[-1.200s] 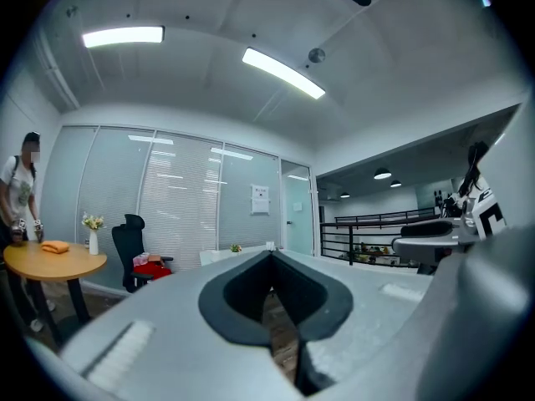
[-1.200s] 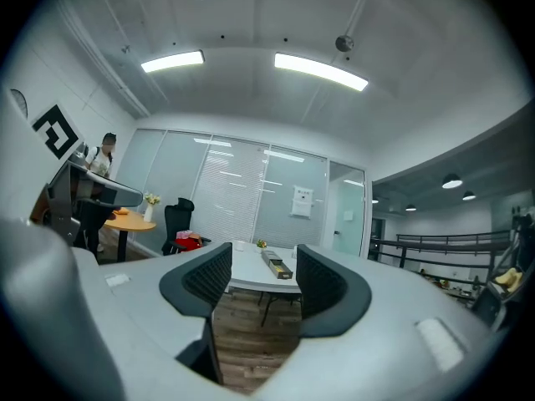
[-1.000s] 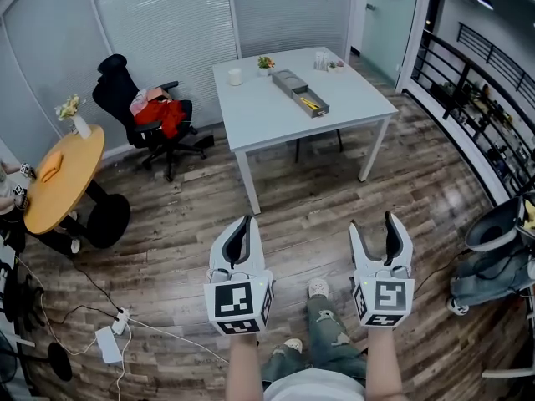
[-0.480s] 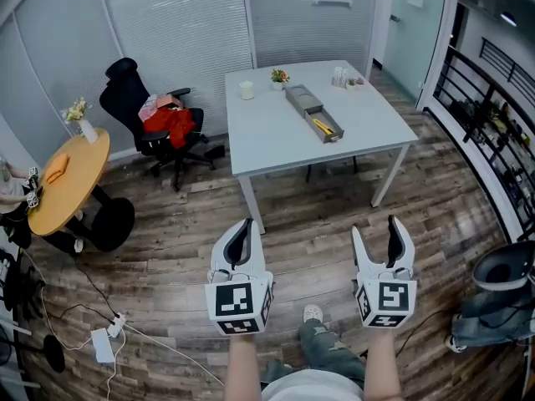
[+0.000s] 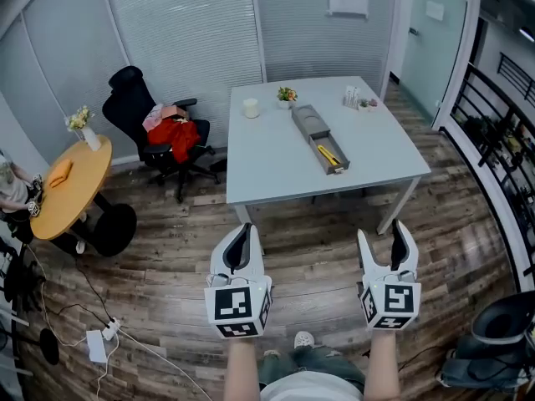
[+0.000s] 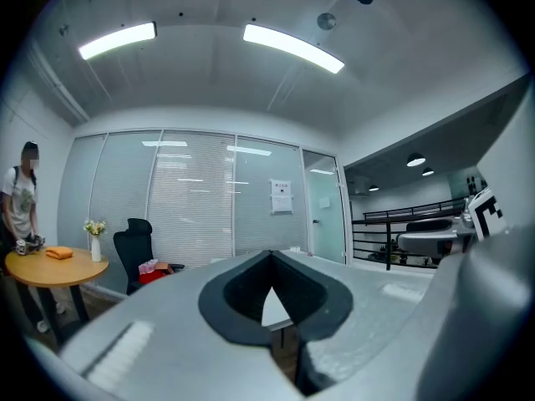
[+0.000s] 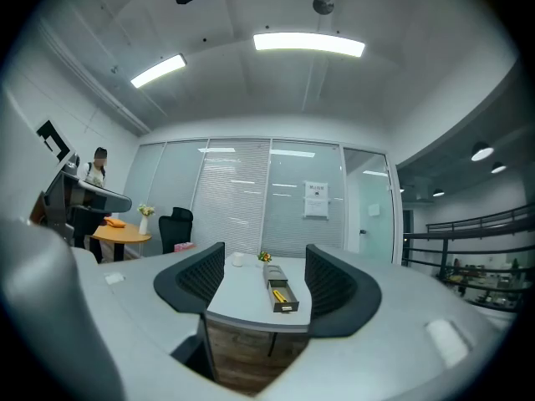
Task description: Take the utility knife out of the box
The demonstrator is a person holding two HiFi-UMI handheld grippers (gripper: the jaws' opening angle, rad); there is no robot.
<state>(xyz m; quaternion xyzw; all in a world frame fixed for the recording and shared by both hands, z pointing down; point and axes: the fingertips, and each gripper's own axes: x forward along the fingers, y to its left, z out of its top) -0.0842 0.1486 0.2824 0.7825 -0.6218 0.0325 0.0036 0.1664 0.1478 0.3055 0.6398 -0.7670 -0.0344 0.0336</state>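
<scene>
Head view is showing right hand-held gripper (image 5: 383, 234) just opening wide and empty, left hand-held gripper (image 5: 241, 229) closed; wide jaws could be shoving the box (image 5: 311, 124).

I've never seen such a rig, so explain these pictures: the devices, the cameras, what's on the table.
No robot: a person holds a two-jaw gripper in each hand. One camera looks down from the person's head; one rides on each gripper. The left gripper is shut and empty; the right gripper has just been opening its jaws, nothing between them. The white square table carries a long grey open box holding a yellow utility knife, a white cup and a small potted plant.
</scene>
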